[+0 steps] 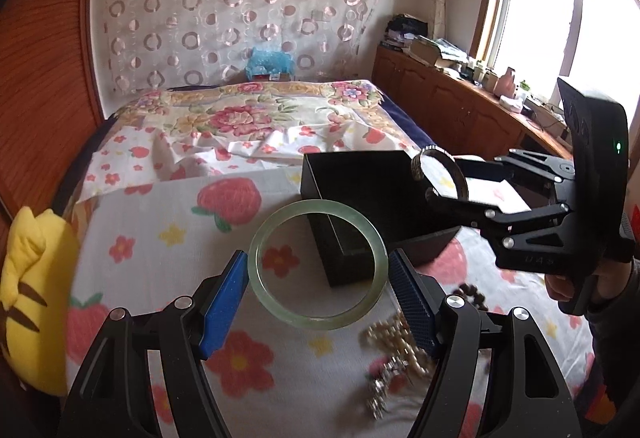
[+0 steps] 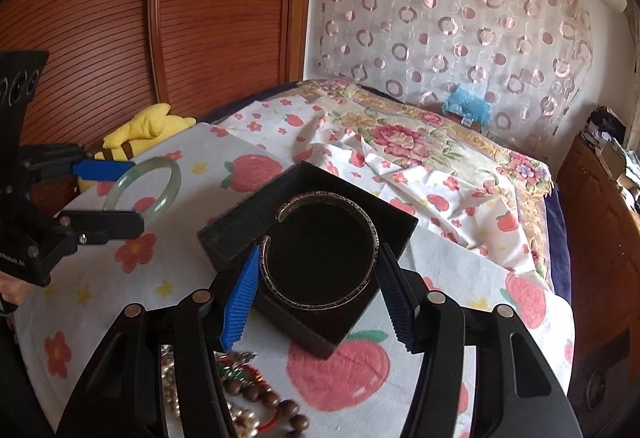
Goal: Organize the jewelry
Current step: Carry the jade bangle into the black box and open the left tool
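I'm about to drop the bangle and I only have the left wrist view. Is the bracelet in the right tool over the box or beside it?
Observer: Over it. In the right wrist view the metal cuff, gripped by the right tool, is framed by the dark interior of the black box.
Operator: Is it a closed ring?
Observer: No, it is an open cuff, and its gap faces the left tool's side.
Operator: Is my bangle above the box?
Observer: Not yet. From the right wrist view the green bangle hangs over the bedsheet, clear of the box's near wall.
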`<state>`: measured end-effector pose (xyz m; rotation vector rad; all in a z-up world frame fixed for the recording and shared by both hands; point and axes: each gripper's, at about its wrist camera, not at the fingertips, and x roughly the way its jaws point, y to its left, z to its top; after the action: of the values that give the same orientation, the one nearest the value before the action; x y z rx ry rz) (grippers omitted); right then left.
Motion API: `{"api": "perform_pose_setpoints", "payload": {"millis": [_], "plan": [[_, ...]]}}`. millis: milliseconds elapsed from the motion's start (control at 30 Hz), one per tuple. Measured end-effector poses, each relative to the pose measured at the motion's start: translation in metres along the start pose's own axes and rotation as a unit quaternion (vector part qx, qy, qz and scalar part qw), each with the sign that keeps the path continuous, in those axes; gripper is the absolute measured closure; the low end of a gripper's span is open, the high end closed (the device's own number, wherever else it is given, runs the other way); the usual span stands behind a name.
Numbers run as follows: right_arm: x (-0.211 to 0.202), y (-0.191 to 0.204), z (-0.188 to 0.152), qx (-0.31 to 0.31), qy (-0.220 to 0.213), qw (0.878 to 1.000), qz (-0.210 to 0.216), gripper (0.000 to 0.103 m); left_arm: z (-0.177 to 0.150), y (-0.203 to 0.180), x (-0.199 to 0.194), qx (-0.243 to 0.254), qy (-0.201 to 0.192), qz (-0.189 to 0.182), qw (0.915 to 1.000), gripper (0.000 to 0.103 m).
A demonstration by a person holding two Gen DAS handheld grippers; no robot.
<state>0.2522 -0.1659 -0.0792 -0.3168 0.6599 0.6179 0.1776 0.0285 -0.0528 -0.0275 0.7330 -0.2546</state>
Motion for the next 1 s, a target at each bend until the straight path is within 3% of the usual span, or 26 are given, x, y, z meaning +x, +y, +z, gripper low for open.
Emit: {"api": "perform_pose_setpoints", "payload": {"millis": [200, 367, 633, 1000], "plan": [[0.019, -0.004, -0.003, 0.003, 0.019, 1.000, 0.010, 0.042, 0.020, 0.003, 0.017, 0.007, 0.003, 0.002, 1.0000, 0.034], [0.019, -0.009, -0.003, 0.013, 0.009, 1.000, 0.012, 0.033, 0.035, -0.001, 0.029, 0.020, 0.001, 0.003, 0.9998, 0.034], [0.009, -0.045, -0.014, 0.056, -0.008, 0.998, -0.042, 0.033, 0.055, -0.020, 0.054, 0.047, 0.005, -0.004, 0.9989, 0.034], [0.004, -0.083, -0.048, 0.118, -0.008, 0.991, -0.063, 0.032, 0.051, -0.055, 0.097, 0.114, 0.041, 0.008, 0.9926, 0.034]]}}
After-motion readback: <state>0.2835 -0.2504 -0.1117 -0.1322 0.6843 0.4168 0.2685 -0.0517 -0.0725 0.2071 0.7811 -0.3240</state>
